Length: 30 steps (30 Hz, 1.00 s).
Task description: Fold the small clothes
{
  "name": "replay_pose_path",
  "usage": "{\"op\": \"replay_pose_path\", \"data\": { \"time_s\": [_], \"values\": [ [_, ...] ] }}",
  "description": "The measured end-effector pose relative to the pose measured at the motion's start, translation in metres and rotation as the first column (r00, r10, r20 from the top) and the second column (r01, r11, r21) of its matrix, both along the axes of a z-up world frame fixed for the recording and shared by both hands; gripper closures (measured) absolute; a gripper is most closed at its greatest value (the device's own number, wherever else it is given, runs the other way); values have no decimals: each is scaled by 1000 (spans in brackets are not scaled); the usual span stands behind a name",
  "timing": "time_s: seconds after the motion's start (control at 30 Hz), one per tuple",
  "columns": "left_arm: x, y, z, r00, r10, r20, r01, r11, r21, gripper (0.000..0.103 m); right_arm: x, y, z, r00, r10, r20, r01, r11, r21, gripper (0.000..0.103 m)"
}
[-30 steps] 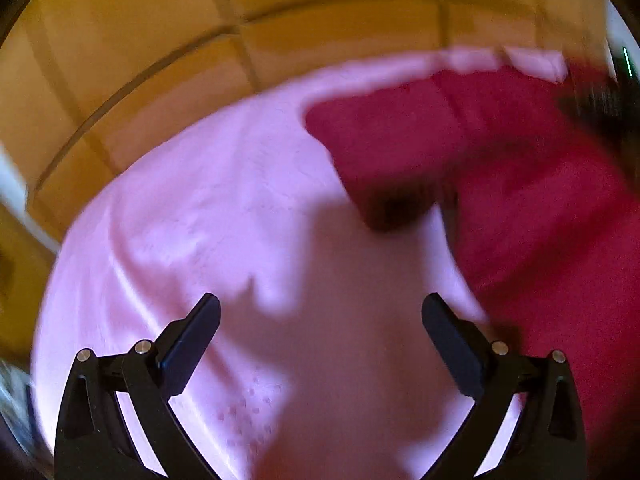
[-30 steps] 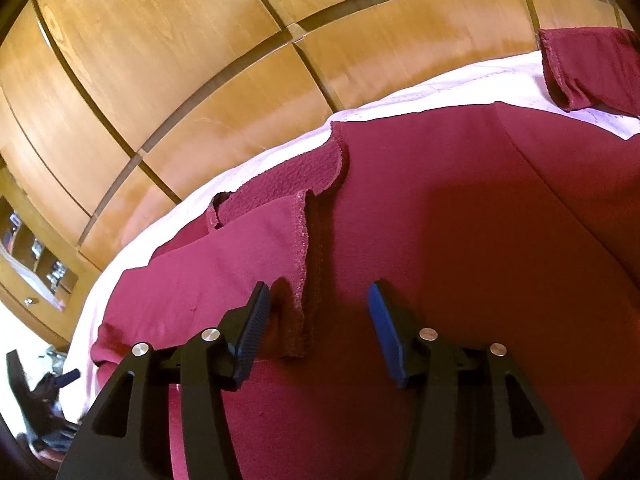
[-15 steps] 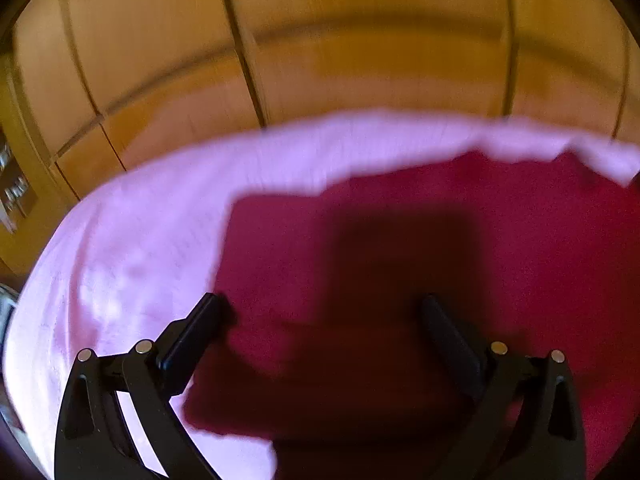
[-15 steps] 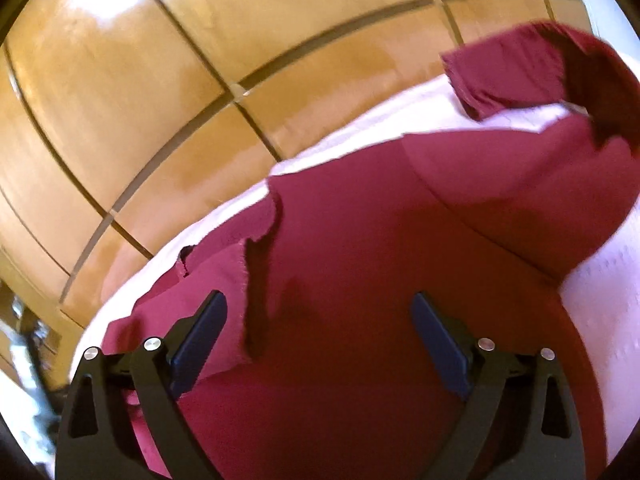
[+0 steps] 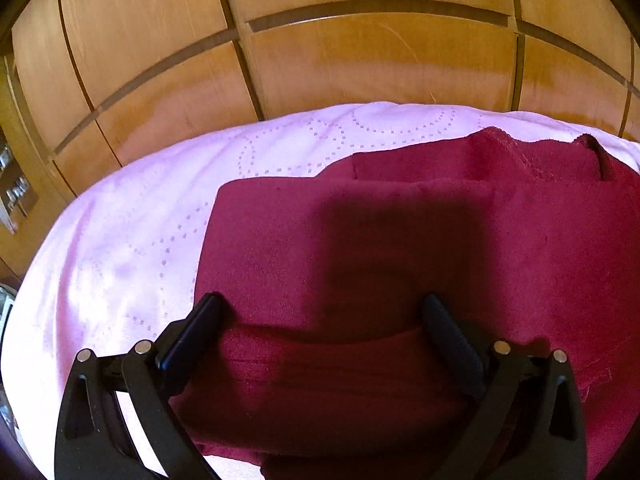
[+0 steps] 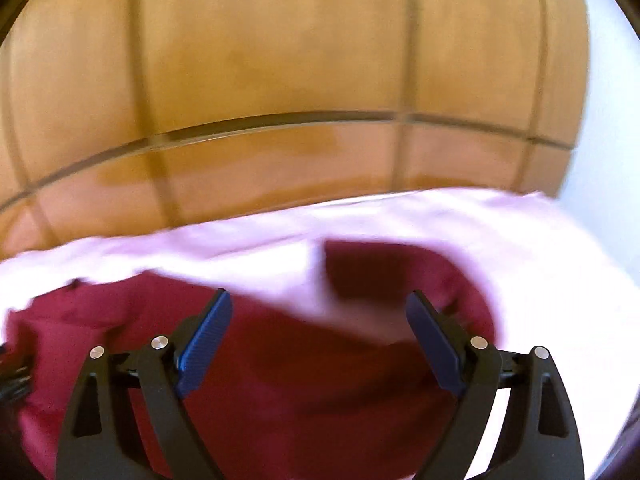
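Observation:
A dark red garment (image 5: pixel 400 248) lies on a pink bedsheet (image 5: pixel 132 232), with one part folded over onto its body. My left gripper (image 5: pixel 320 312) is open, its jaws wide, low over the garment's left folded edge and holding nothing. In the blurred right wrist view the same garment (image 6: pixel 280 360) lies below my right gripper (image 6: pixel 318 308), which is open and empty, with a sleeve (image 6: pixel 396 268) sticking out over the bedsheet (image 6: pixel 540 280) just ahead of the fingers.
A wooden panelled wall or wardrobe (image 5: pixel 320 52) rises right behind the bed and also shows in the right wrist view (image 6: pixel 280 80). A shelf with small items (image 5: pixel 16 192) shows at the far left.
My left gripper has moved from the bare sheet to over the garment's left edge. My right gripper opened wide, let go of the fabric edge and swung right towards the sleeve.

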State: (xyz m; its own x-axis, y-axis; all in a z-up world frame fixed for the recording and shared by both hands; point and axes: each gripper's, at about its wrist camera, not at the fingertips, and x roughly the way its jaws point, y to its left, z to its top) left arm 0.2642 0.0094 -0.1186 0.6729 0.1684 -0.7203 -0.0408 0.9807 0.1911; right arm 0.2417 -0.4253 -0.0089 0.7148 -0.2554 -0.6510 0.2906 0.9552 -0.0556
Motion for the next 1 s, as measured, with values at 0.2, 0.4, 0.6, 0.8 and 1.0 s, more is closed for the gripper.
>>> {"op": "replay_pose_path", "data": {
  "time_s": [0.2,0.4,0.6,0.8,1.0],
  "values": [
    [1,2,-2,1000,2,11,-2,1000,6,2,28,-73,-25,965,-183,-185,156,976,-151,10],
    [-4,-2,-5,1000,6,17,-6,1000,3,2,-2,-116,-60,955,-191,-225,212,975,72,92],
    [-6,-2,-5,1000,7,15,-7,1000,0,2,-25,-96,-27,987,-155,-37,159,947,281,99],
    [-6,3,-1,1000,1,8,-1,999,-32,2,-44,-21,26,969,55,240,-145,916,374,99],
    [-35,17,34,995,-11,102,25,990,-136,3,-64,40,20,900,264,347,-397,824,405,99]
  ]
}}
